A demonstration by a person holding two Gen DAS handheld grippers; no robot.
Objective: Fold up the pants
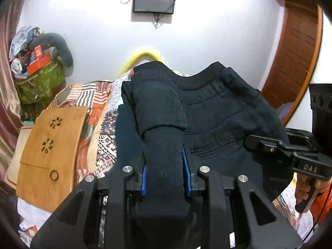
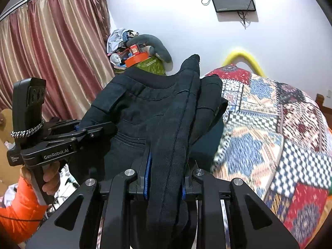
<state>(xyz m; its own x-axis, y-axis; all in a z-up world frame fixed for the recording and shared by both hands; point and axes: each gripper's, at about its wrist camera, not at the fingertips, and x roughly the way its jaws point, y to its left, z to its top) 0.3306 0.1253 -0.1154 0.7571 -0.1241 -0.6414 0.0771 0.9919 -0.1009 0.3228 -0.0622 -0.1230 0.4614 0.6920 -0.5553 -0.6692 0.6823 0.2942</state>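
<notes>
The left tool is clenched on a thick roll of the black pants, with the cloth squeezed between its blue pads. The right tool is clenched on another bunch of the same pants, along a seam. Both tools hold the pants up in the air, above the bed with its patchwork cover. The pants look soft and floppy, and a bit heavy, so they sag and bunch up between the two tools. They do not look slippery, and they will not break. I think the best places to hold are the two ends of the waistband, so the cloth hangs flat and can be laid down smooth. A wooden board lies on the bed to the left. Far back are a white wall and a dark screen.
</notes>
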